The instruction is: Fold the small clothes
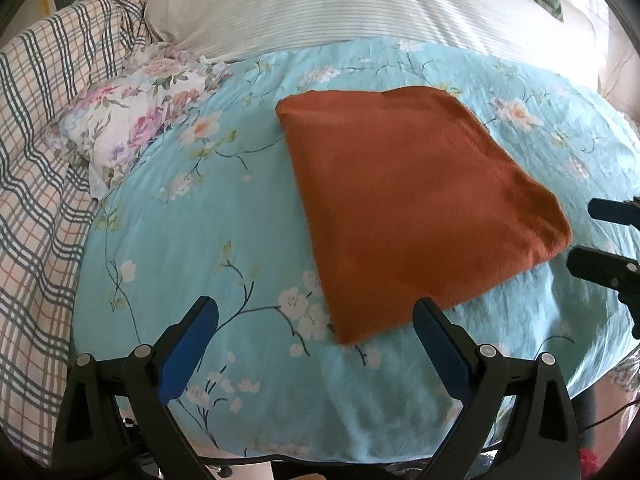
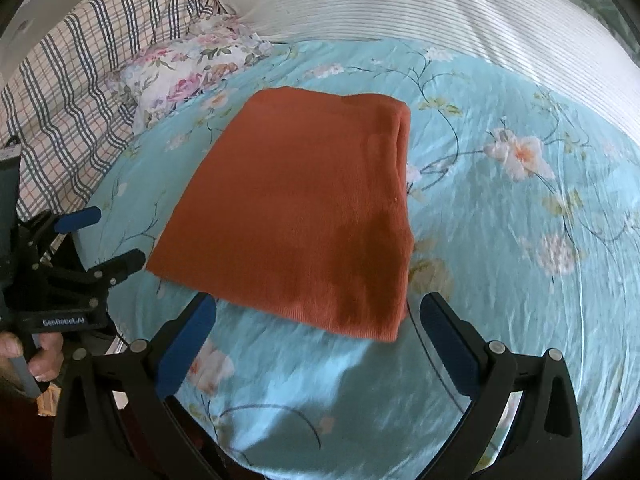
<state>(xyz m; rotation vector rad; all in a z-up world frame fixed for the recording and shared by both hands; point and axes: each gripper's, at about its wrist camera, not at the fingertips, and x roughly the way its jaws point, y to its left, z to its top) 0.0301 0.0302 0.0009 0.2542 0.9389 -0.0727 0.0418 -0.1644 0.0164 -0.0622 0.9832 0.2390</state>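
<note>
- The rust-orange cloth (image 1: 412,208) lies folded into a flat, roughly square packet in the middle of the left wrist view, on the turquoise flowered sheet (image 1: 208,240); in the right wrist view it sits at centre, with layered edges showing along its right side.
- The left gripper (image 1: 316,320) hangs just short of the packet's near corner at the bottom of the frame, fingers spread wide and holding nothing; only its right finger overlaps the cloth's edge in the picture, and I cannot tell whether it touches.
- The right gripper (image 2: 316,316) is likewise released, spread wide at the bottom of its view, the packet's near edge lying between its fingers.
- Judging by the tidy shape and both tools being free, this piece looks finished or close to it; the fingers are probably parted so the cloth lies undisturbed.
- A flowered pillow (image 1: 132,116) sits at upper left of the left wrist view, beside a plaid blanket (image 1: 44,128) along the left edge; a white striped cover (image 1: 328,4) fills the top.
- A hand (image 2: 36,356) holds the other tool's handle at lower left of the right wrist view.
</note>
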